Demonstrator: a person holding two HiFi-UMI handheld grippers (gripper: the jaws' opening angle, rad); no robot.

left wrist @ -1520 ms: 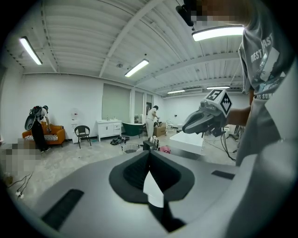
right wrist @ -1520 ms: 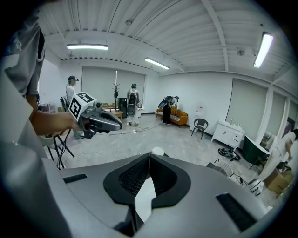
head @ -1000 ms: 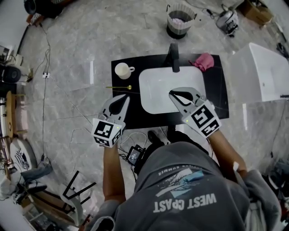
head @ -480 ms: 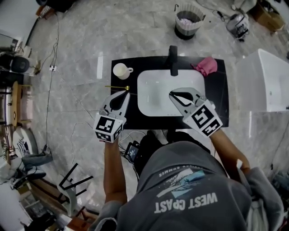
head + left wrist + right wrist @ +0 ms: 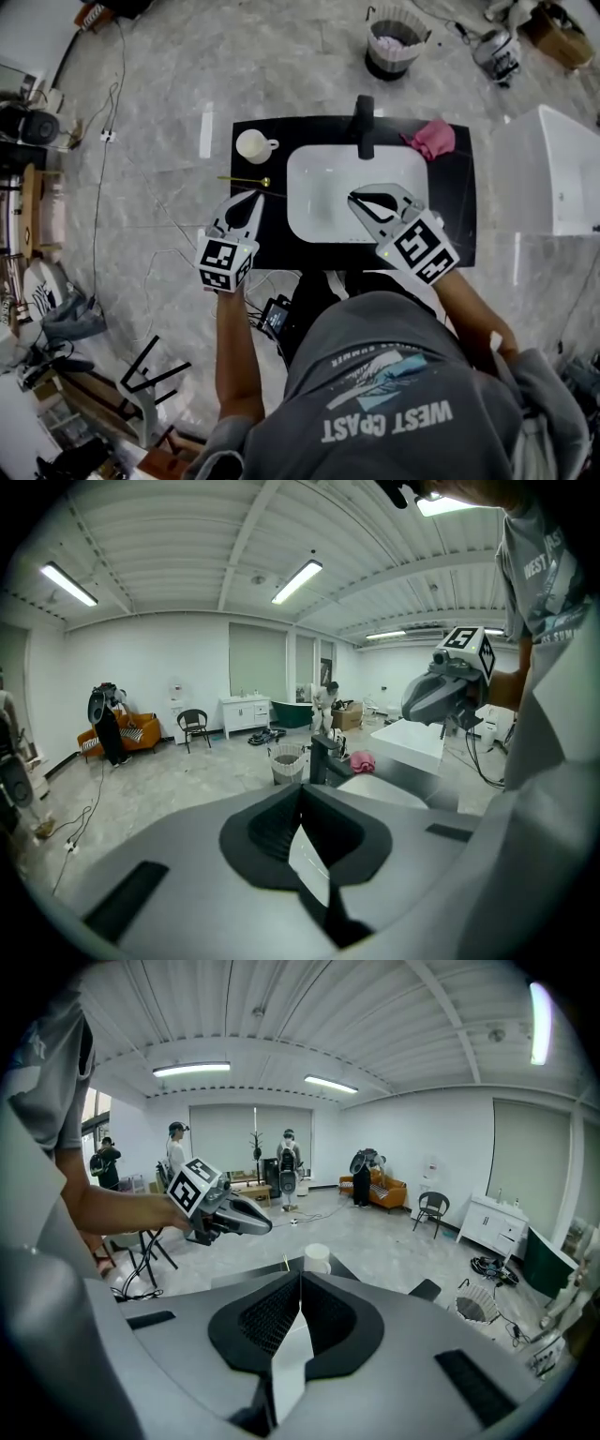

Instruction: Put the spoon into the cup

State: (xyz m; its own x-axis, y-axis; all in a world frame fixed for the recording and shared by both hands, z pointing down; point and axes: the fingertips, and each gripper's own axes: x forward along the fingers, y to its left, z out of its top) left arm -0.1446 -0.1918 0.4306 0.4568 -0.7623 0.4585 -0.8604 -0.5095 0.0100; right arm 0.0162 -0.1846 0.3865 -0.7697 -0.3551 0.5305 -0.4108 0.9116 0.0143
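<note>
Head view: the spoon (image 5: 246, 180) was seen untouched on the black counter (image 5: 450, 202), left of centre, just below the cup (image 5: 254, 146). The left gripper (image 5: 257, 198) and right gripper (image 5: 352, 195) were clenched shut, empty.

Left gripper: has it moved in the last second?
Yes. The left gripper has edged forward toward the thin gold spoon on the black countertop.

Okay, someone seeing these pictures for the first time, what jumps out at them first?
The white basin sunk in the black counter, with the left gripper and right gripper poised at its near side, both shut and empty. Left of the basin, a gold spoon lies on the counter, nearer the person than the white cup.
</note>
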